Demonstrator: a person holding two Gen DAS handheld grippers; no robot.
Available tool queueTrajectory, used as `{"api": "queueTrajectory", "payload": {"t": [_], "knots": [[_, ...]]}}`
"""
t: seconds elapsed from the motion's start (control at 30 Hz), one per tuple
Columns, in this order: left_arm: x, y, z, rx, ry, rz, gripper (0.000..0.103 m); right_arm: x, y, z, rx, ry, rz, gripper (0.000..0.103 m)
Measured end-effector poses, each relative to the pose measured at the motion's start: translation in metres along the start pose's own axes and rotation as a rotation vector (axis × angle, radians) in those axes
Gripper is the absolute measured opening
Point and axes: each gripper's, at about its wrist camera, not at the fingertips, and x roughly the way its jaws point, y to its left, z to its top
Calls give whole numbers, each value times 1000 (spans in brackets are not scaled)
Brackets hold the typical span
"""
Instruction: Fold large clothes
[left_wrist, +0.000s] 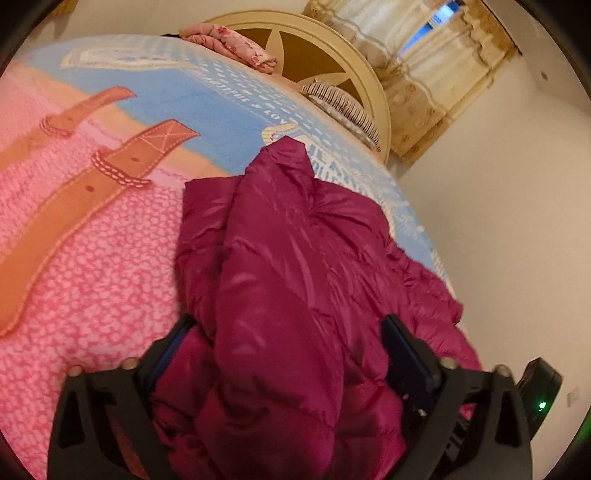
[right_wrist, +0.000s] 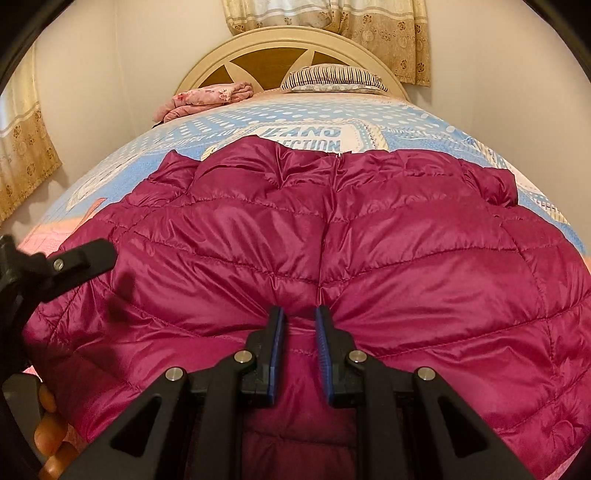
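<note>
- The left gripper (left_wrist: 291, 354) sits at the left edge of the magenta down jacket (right_wrist: 332, 258), its jaws spread wide with a thick roll of the padded fabric bulging between them. Whether the pads actually press on that roll I cannot tell — the fabric hides the contact.
- The jacket lies spread across the bedspread (left_wrist: 92, 258), collar toward the headboard (right_wrist: 207, 62), hem nearest the cameras.
- The right gripper (right_wrist: 300, 354) is at the middle of the hem, jaws nearly together and pinching a narrow pleat; creases fan out from the pinch.
- Risks, as I judge them: the shell looks slick and puffy, so a thin pinch could slide off once the fabric is lifted, and the fat bundle on the left could spring back open if that grip is loose. Uneven pull between the two sides would skew the fold line.
- Room to move: to the left of the jacket the pink bedspread is bare. On the jacket's other side the bed edge and wall are close — a fold carried that way could spill fabric off the mattress.
- Ahead, the pink folded cloth (right_wrist: 207, 98) and striped pillow (right_wrist: 332, 77) lie well apart from the collar.
</note>
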Motion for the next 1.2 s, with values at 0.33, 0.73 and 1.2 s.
{"api": "queueTrajectory", "payload": {"t": [0.33,0.73,1.2], "knots": [[-4,-17,-4,57,0,-69,30,1,-5,1,23,4,25,18],[-43,-49,2,113,-19,-200,17,-5,-4,-6,136,79,152,18],[-131,-85,8,468,-137,-15,17,-30,94,-25,249,225,713,16]]}}
